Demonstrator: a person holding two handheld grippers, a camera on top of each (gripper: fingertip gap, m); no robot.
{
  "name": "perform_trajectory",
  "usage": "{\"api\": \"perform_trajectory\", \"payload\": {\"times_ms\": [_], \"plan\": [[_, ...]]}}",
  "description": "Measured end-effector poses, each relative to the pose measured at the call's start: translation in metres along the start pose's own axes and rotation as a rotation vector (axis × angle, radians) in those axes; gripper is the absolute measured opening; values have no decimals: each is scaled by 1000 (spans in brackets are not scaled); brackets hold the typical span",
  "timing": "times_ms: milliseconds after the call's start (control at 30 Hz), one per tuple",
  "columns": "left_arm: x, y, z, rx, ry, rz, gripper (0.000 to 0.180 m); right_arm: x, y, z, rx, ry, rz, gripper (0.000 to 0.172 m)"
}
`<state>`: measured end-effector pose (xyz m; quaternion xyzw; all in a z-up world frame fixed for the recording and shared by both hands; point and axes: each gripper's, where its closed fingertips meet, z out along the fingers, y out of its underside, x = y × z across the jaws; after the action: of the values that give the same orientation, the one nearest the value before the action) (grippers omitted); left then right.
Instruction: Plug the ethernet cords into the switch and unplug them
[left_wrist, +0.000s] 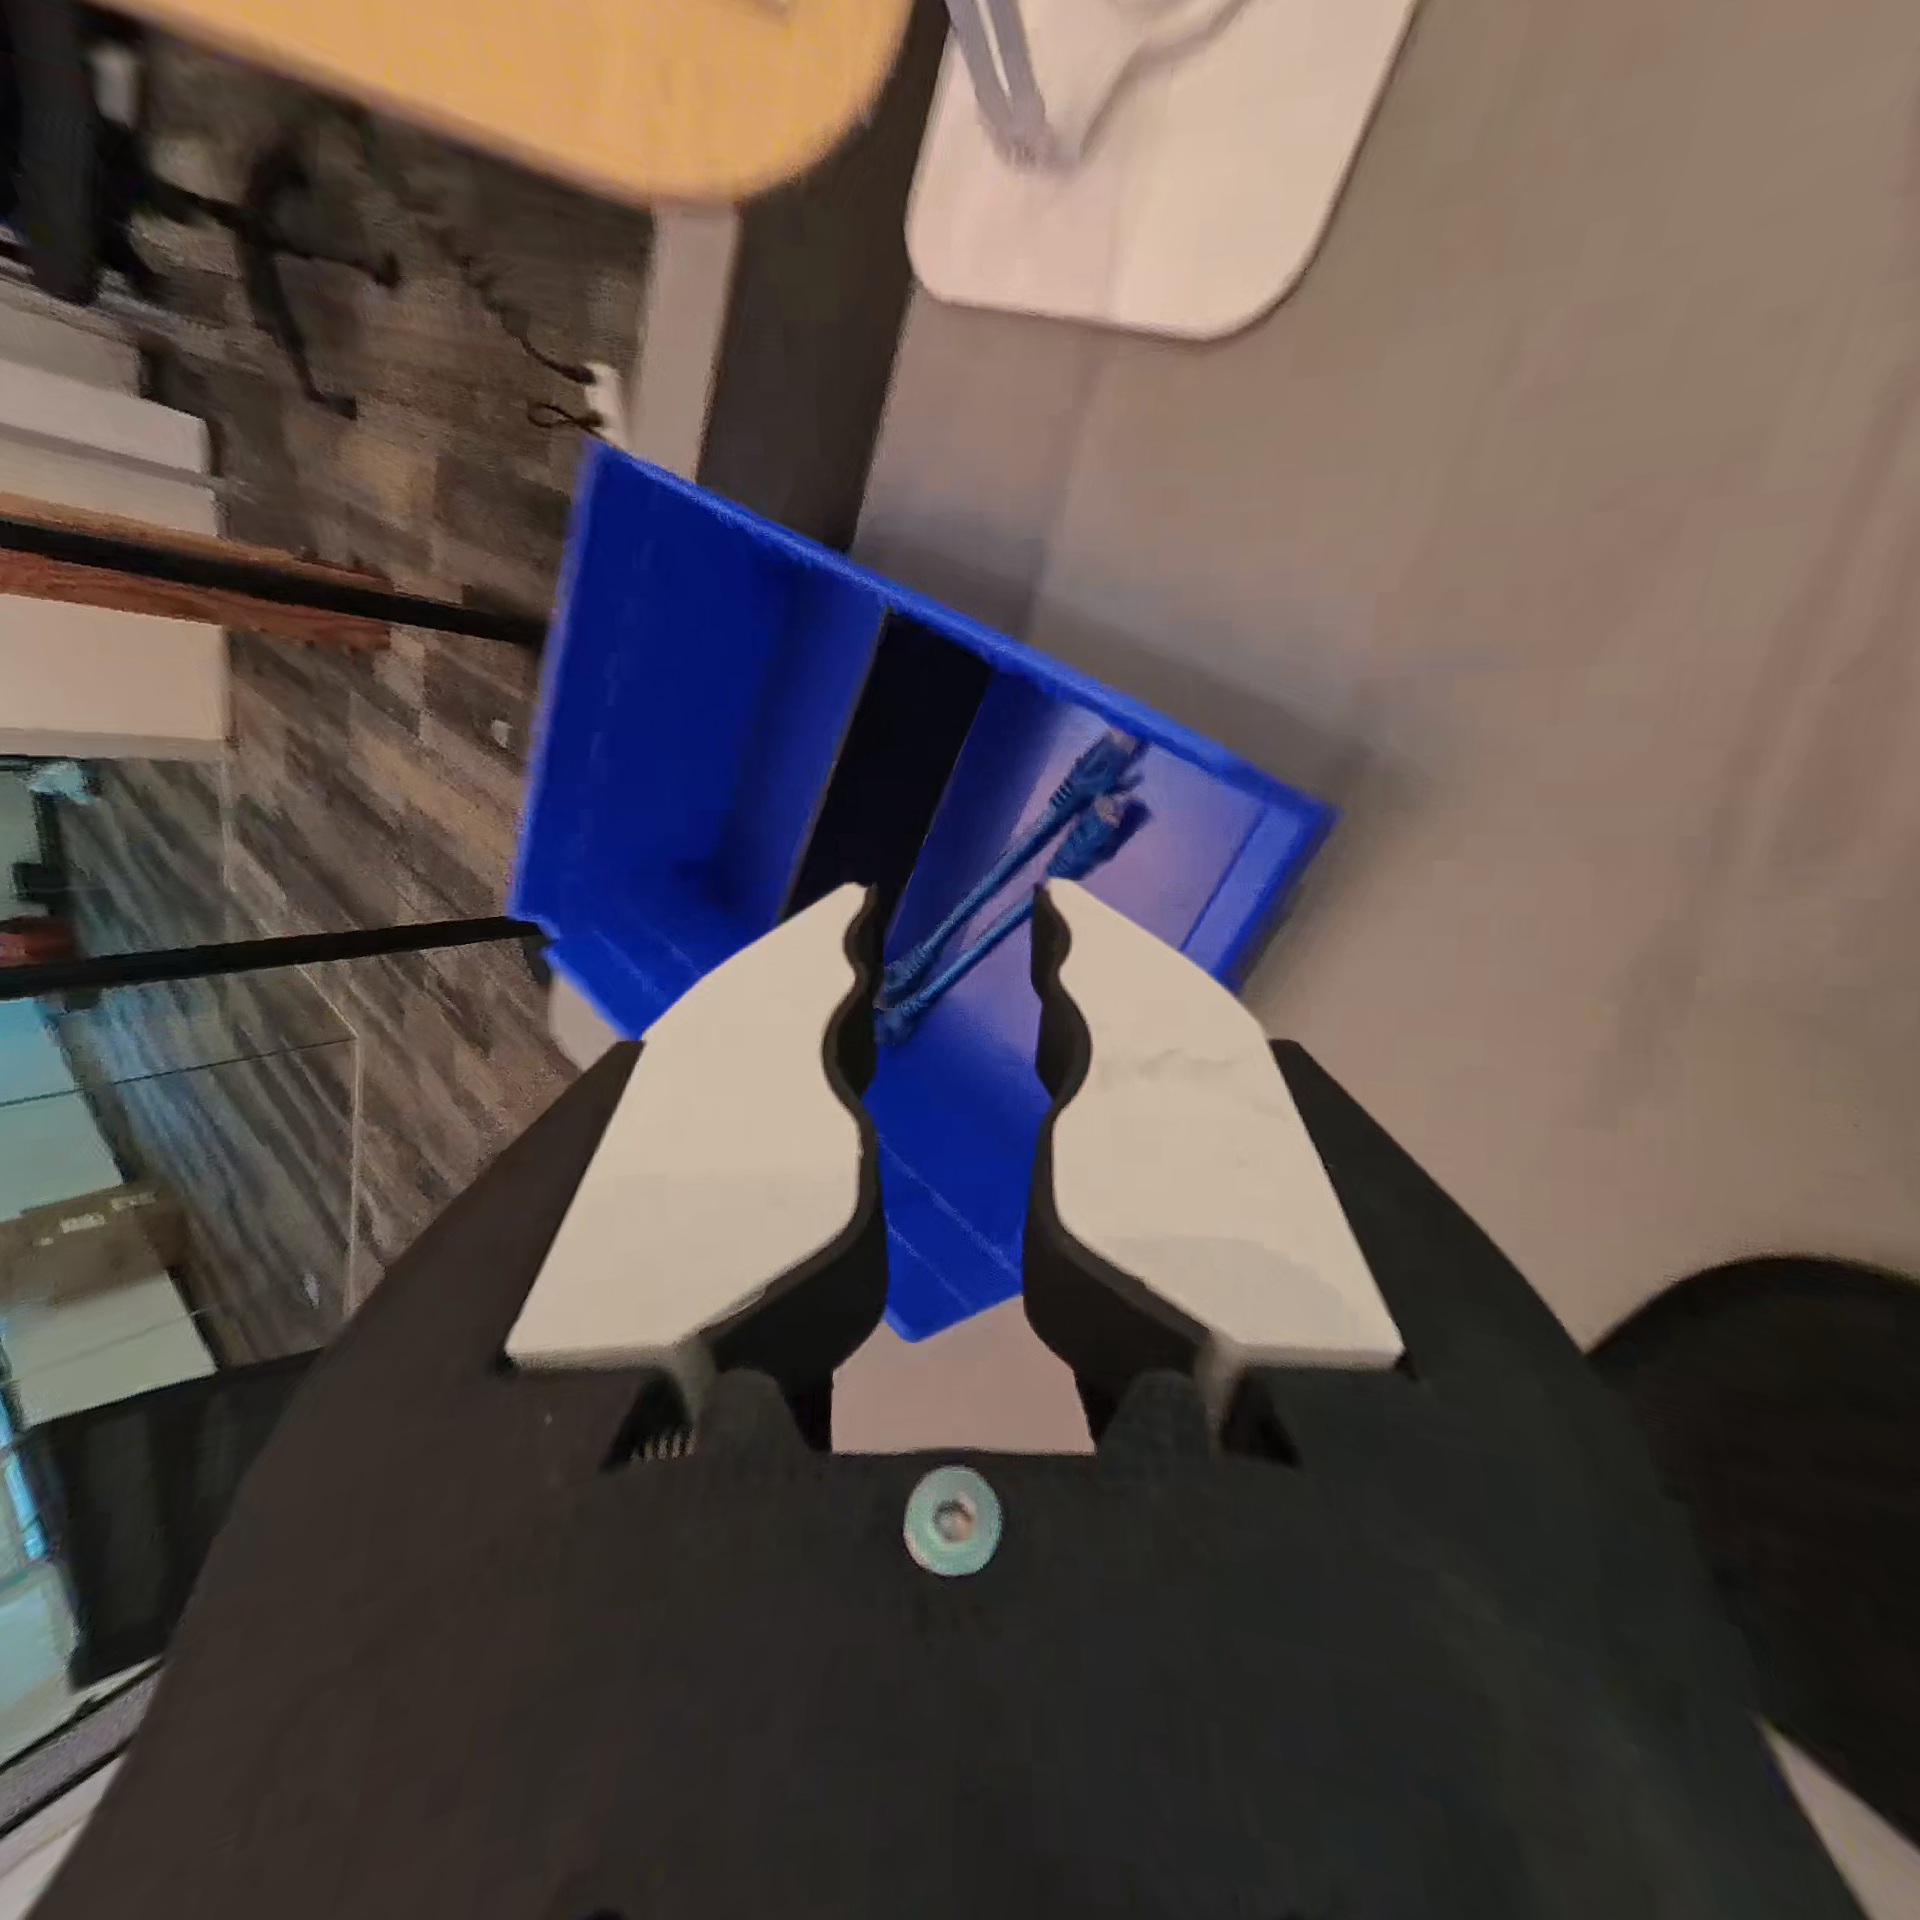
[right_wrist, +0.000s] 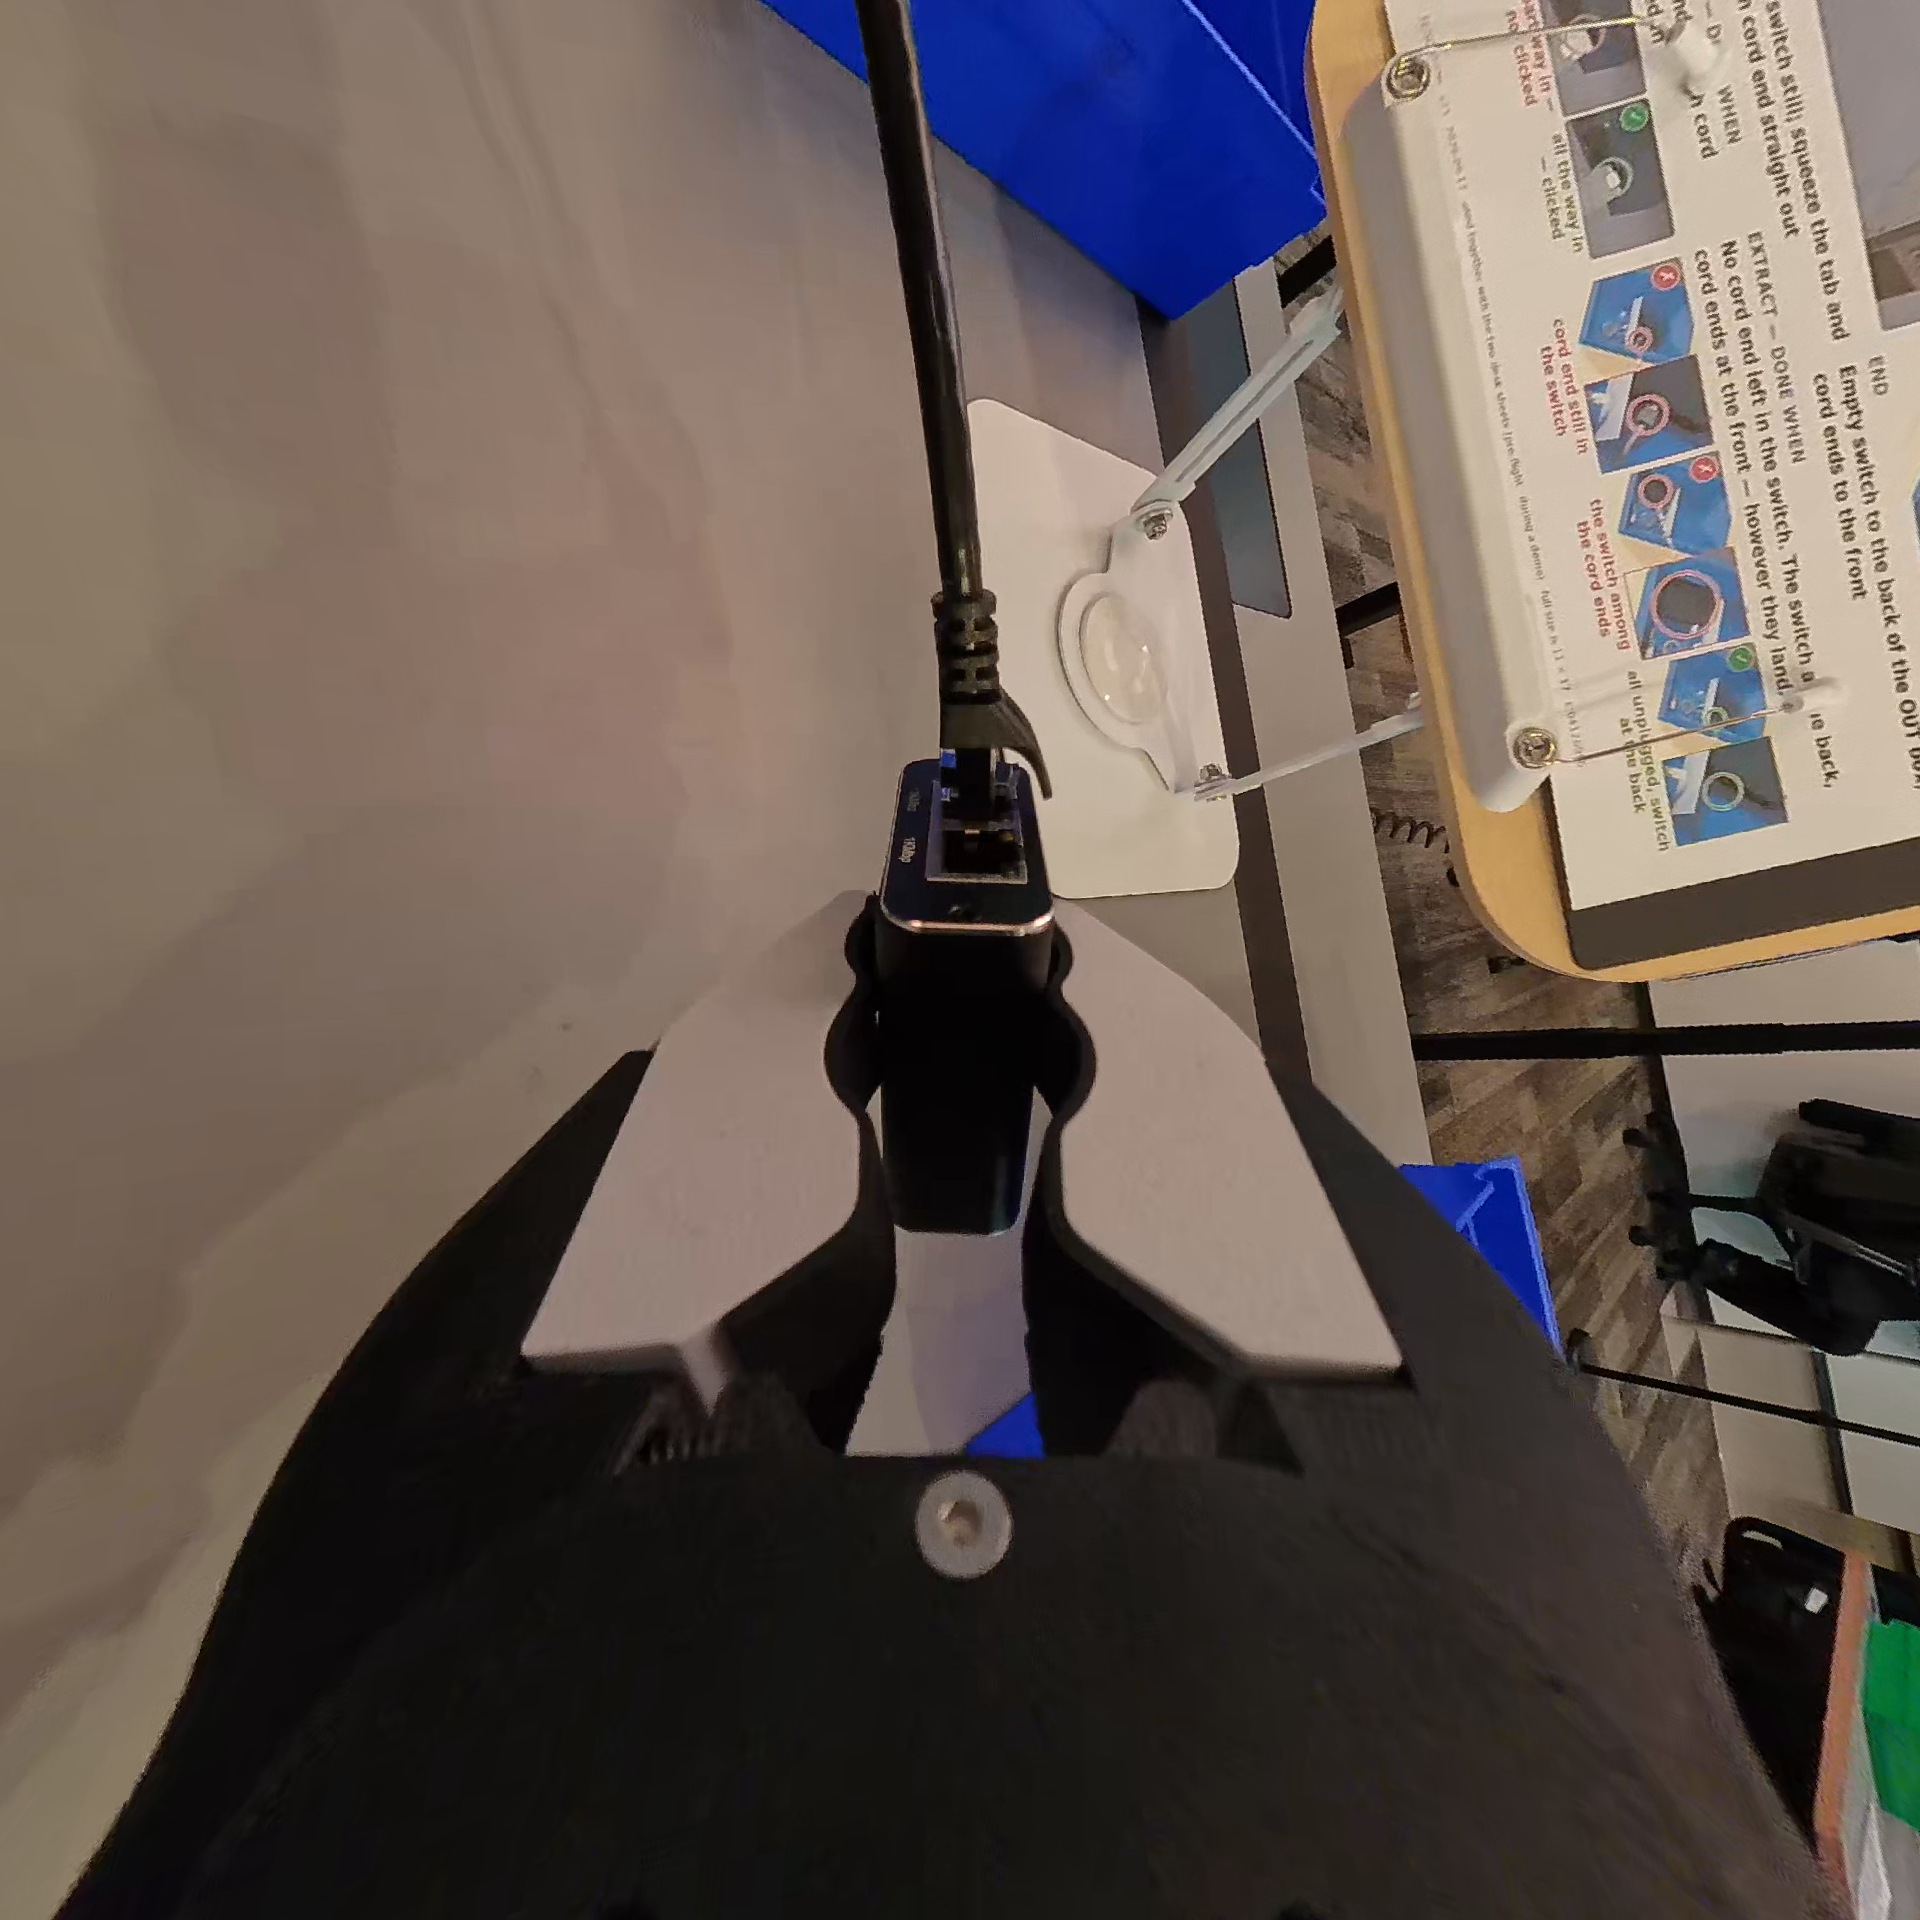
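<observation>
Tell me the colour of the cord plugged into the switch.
Black. The cord enters the switch; the right wrist view shows it best.

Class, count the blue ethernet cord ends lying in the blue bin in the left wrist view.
2: upper plug and lower plug, side by side in the blue bin. Others may be hidden.

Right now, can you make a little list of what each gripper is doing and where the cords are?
right gripper: shut on the black switch, pads pressing both its sides
black cord: plugged into the switch's far port
near port: empty
left gripper: open, holding nothing
blue cords: two, lying in the blue bin beyond the left gripper
picture: left view blurred
</observation>
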<state>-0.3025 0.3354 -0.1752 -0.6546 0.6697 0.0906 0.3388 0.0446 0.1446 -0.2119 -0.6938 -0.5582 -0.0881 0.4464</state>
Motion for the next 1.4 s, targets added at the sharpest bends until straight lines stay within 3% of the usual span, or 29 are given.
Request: {"api": "perform_trajectory", "payload": {"times_ms": [167, 433, 833, 1167, 1400], "plan": [[13, 31, 55, -56, 165, 53, 26, -2, 2, 3, 2, -12, 10, 27], [37, 49, 100, -67, 274, 132, 21, -3, 11, 9, 4, -31, 50, 27], [43, 70, 141, -124, 360, 246, 17, -18, 4, 26, -15, -83, 56, 27], [45, 71, 158, -91, 376, 298, 15, -19, 1, 33, -15, -93, 60, 26], [41, 69, 162, -47, 412, 199, 10, -19, 1, 33, -9, -93, 58, 27]]}}
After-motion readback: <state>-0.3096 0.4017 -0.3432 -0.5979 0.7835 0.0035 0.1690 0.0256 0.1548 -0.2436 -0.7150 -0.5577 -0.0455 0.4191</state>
